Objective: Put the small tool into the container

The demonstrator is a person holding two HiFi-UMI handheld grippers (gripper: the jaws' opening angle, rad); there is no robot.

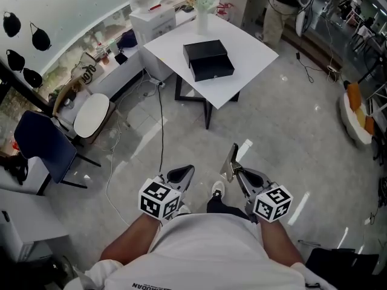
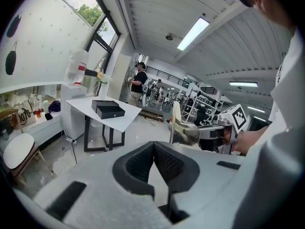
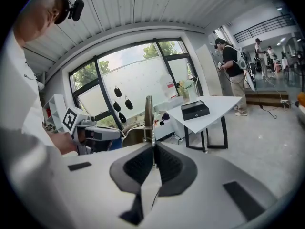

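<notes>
A thin flat metal tool (image 1: 231,161) stands up out of my right gripper (image 1: 239,173), which is shut on its lower end. In the right gripper view the tool's blade (image 3: 148,116) rises from between the closed pads of the right gripper (image 3: 153,154). The left gripper (image 1: 183,175) is held level with it to the left, and in its own view the left gripper (image 2: 153,160) has pads that meet with nothing between them. The black box container (image 1: 208,60) lies on a white table (image 1: 254,50) well ahead across the floor, also visible as the container (image 2: 107,109) and the container (image 3: 196,110).
A vase of flowers (image 1: 202,8) stands on the table behind the box. A blue chair (image 1: 42,141) and a round white stool (image 1: 92,115) are at the left. A cable (image 1: 161,132) runs over the glossy floor. A person (image 1: 279,5) stands beyond the table.
</notes>
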